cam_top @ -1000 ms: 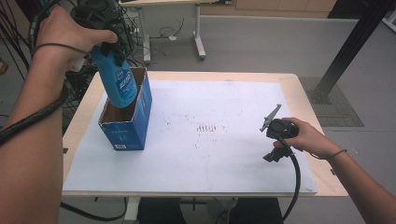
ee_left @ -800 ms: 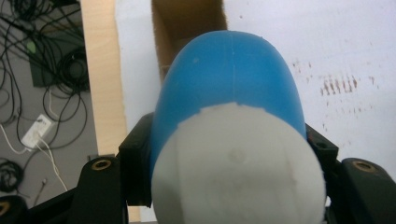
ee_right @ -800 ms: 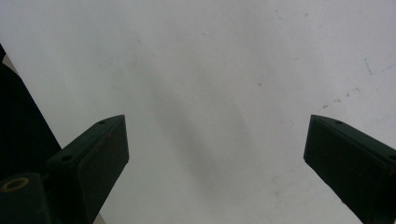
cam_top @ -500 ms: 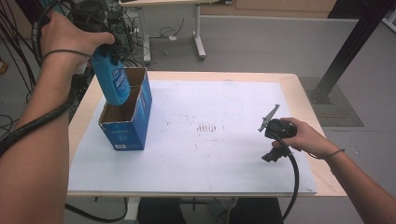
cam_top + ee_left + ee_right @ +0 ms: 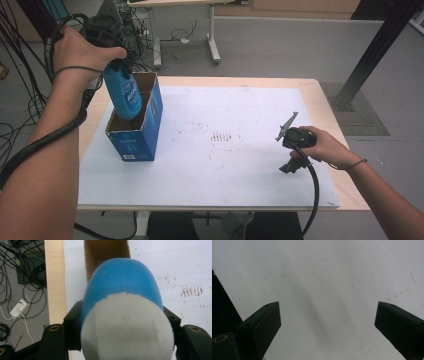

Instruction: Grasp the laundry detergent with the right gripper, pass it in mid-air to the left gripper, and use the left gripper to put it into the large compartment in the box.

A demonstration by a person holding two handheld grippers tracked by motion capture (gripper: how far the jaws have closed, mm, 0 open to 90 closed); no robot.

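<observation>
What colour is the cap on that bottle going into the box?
White, on a blue bottle; the cap shows best in the left gripper view.

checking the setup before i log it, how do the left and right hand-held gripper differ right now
The left hand-held gripper is shut on the blue bottle, held above the open blue box; the right hand-held gripper stands open with nothing between its jaws. The left is raised over the table's left end; the right sits low over the white sheet at the right. Both have black jaws and a trailing cable.

Both grippers are black: the left gripper [image 5: 122,340] shows brass-ringed screw holes, the right gripper [image 5: 295,140] a grey three-cornered plate and thick black cable; bare forearms wear thin wristbands.
</observation>
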